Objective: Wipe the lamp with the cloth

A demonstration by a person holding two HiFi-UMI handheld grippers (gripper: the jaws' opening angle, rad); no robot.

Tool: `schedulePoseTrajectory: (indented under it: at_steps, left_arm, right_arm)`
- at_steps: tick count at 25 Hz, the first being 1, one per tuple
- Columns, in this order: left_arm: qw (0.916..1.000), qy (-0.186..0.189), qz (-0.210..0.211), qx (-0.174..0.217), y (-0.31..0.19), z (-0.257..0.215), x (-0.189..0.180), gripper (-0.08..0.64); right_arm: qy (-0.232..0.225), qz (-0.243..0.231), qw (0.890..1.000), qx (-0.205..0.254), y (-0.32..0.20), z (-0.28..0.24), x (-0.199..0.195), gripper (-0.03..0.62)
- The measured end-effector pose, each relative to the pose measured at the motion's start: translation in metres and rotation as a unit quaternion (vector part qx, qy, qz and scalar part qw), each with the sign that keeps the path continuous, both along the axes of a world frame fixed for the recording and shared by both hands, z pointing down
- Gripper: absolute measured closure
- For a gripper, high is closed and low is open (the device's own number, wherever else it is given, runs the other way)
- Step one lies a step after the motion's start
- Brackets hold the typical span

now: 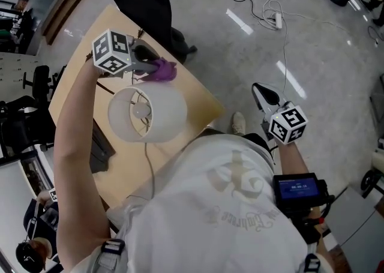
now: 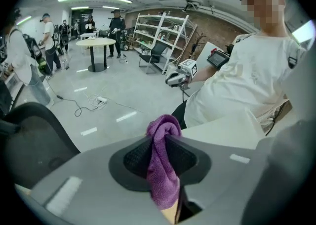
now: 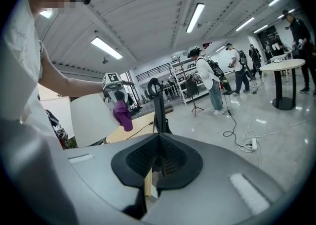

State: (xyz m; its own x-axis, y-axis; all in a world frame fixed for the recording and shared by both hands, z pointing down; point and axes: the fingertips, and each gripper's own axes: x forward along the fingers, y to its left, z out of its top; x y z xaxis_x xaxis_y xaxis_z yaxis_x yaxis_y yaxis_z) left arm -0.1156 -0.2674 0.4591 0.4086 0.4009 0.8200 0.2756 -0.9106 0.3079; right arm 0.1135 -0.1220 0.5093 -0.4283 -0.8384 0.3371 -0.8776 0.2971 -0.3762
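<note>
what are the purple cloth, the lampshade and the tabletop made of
Purple cloth: soft fuzzy pile, matte, likely microfibre.
Lampshade: smooth matte white with a wire frame inside, probably fabric or paper.
Tabletop: pale tan and flat, looks like wood or laminate.

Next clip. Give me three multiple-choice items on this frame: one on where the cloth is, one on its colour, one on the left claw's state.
1. Where is the cloth?
A on the floor
B at the lamp shade's far side, away from the person
C draped over a chair

2. What colour is the cloth?
A purple
B yellow
C white

3. How is the left claw?
A open and empty
B shut on a cable
C shut on the cloth

Key: 1 B, the head view shows it just beyond the shade. 2 A, it shows purple in every view. 3 C, the left gripper view shows its jaws pinching the cloth.
</note>
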Motion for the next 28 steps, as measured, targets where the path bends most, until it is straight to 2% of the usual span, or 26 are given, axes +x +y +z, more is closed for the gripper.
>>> schedulePoseTrajectory:
  at_steps: [4, 8, 13, 19, 23, 28]
  left_arm:
    - [0.9973, 0.047, 0.040, 0.040, 0.012, -0.063, 0.003, 0.476]
    - [0.9914, 0.047, 0.096, 0.075, 0.045, -0.110, -0.005, 0.476]
    - [0.9853, 0.007, 0.156, 0.069, 0.094, -0.126, -0.010, 0.476]
    - [0.9797, -0.059, 0.170, 0.088, 0.091, -0.085, -0.009, 0.474]
    - [0.9701, -0.109, 0.192, 0.101, 0.095, -0.052, -0.001, 0.474]
    - [0.9541, -0.176, 0.206, 0.126, 0.088, -0.008, 0.004, 0.474]
  right_arm:
    - [-0.006, 0.001, 1.000, 0.003, -0.006, -0.003, -0.004, 0.578]
    - [-0.011, -0.010, 1.000, 0.007, -0.008, -0.005, -0.013, 0.578]
    - [-0.017, -0.024, 0.999, 0.014, -0.008, -0.005, -0.021, 0.578]
    - [-0.028, -0.029, 0.999, 0.016, -0.010, -0.005, -0.028, 0.578]
    - [-0.036, -0.021, 0.999, 0.013, -0.004, 0.002, -0.019, 0.578]
    - [-0.046, -0.018, 0.999, 0.009, 0.003, 0.006, -0.010, 0.578]
